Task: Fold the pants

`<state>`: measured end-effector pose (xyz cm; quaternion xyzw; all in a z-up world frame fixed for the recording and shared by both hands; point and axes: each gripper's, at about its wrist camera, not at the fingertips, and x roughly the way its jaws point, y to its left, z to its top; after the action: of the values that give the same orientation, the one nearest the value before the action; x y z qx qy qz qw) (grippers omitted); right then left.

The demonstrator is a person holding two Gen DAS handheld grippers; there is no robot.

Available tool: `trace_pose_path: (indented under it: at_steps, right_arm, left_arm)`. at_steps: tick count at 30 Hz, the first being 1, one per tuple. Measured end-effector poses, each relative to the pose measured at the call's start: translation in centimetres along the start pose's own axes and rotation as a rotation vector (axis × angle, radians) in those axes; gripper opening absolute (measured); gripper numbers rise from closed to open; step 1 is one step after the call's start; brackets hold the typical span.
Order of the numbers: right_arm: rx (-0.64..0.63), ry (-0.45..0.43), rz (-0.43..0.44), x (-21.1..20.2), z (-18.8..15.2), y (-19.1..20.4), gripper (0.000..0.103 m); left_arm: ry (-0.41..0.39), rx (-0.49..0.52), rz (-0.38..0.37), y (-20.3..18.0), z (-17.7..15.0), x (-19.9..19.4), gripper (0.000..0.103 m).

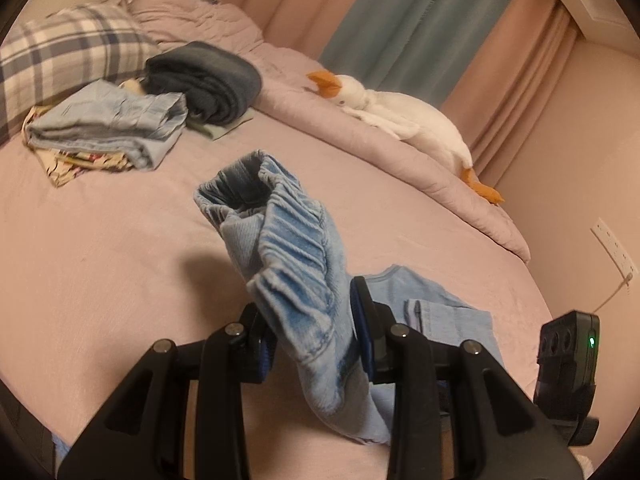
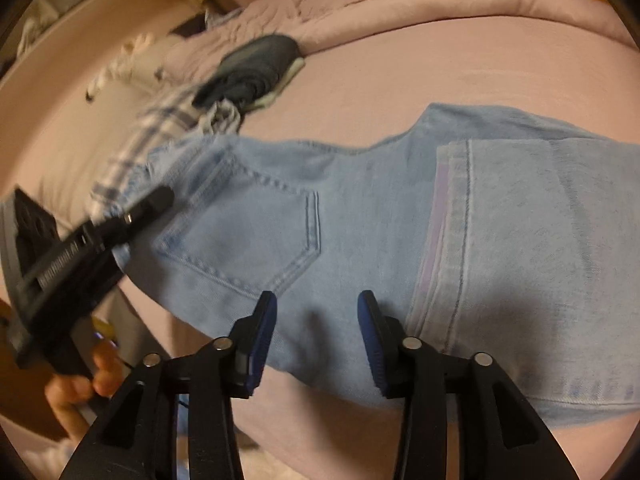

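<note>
Light blue denim pants point(image 2: 304, 216) half lifted off a pink bed sheet point(image 1: 100, 260).

The left gripper point(image 1: 312, 332) is clamped on the bunched elastic waistband, raised above the sheet; the rest trails right and lies flat, back pocket up. The right gripper point(image 2: 316, 336) hovers over the seat, its 2 blue pads apart and empty. No legible writing.

Each camera sits just behind its own gripper and looks forward and down along the two fingers. The left wrist camera faces across the bed point(image 1: 120, 264) toward the curtains point(image 1: 420, 20), with the left gripper point(image 1: 316, 320) close up at the bottom. The right wrist camera looks down from near, with the right gripper point(image 2: 318, 316) just above the light blue pants point(image 2: 360, 216). Both views share the pants, the dark folded clothes point(image 1: 208, 80) and the toy goose point(image 1: 400, 116).
</note>
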<state>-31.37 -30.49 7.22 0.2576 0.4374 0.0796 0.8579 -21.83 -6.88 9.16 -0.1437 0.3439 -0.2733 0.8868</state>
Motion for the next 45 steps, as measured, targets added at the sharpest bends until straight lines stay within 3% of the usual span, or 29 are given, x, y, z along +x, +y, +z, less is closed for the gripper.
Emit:
trace_pose_path:
  at_steps: [4,11,16,20,21,22,24,31,35,37,39,42,45]
  right_arm:
    - [0.089,-0.032,0.089,-0.5,0.3,-1.0,0.05]
    - [0.247,-0.081,0.331,-1.2,1.4,-2.2,0.053]
    - [0.267,-0.11,0.366,-1.7,2.6,-2.0,0.054]
    - [0.326,-0.142,0.459,-2.5,3.6,-2.8,0.054]
    - [0.346,-0.156,0.494,-2.7,3.9,-3.0,0.059]
    - [0.363,-0.165,0.519,-2.9,4.2,-3.3,0.075]
    - [0.405,-0.175,0.563,-3.1,4.8,-3.8,0.08]
    - [0.431,-0.164,0.555,-3.5,5.8,-5.0,0.08]
    - [0.507,-0.165,0.585,-3.9,4.9,-7.9,0.08]
    - [0.535,-0.135,0.624,-3.5,4.5,-9.1,0.081]
    - [0.57,-0.11,0.641,-3.0,4.1,-10.3,0.081]
    - [0.625,-0.088,0.59,-2.9,3.5,-12.1,0.085]
    - [0.669,-0.071,0.585,-2.4,2.9,-13.5,0.085]
  left_arm:
    - [-0.007,0.034,-0.019,-1.2,0.3,-0.1,0.033]
    - [-0.011,0.083,-0.058,-3.8,0.7,-0.1,0.033]
    - [-0.001,0.133,-0.093,-6.2,1.0,0.5,0.033]
    - [0.013,0.171,-0.105,-8.0,0.9,1.3,0.033]
    - [0.018,0.181,-0.109,-8.4,0.8,1.5,0.033]
    - [0.022,0.191,-0.113,-8.8,0.8,1.7,0.033]
    - [0.032,0.215,-0.121,-9.9,0.5,2.2,0.033]
    - [0.114,0.304,-0.15,-13.3,-1.1,4.6,0.035]
    - [0.18,0.366,-0.164,-15.6,-2.9,7.0,0.039]
    - [0.237,0.358,-0.194,-16.1,-3.7,8.2,0.057]
    - [0.307,0.327,-0.254,-16.3,-4.6,9.1,0.062]
    - [0.317,0.362,-0.237,-16.8,-5.6,9.1,0.063]
    - [0.318,0.322,-0.252,-15.7,-5.2,8.3,0.063]
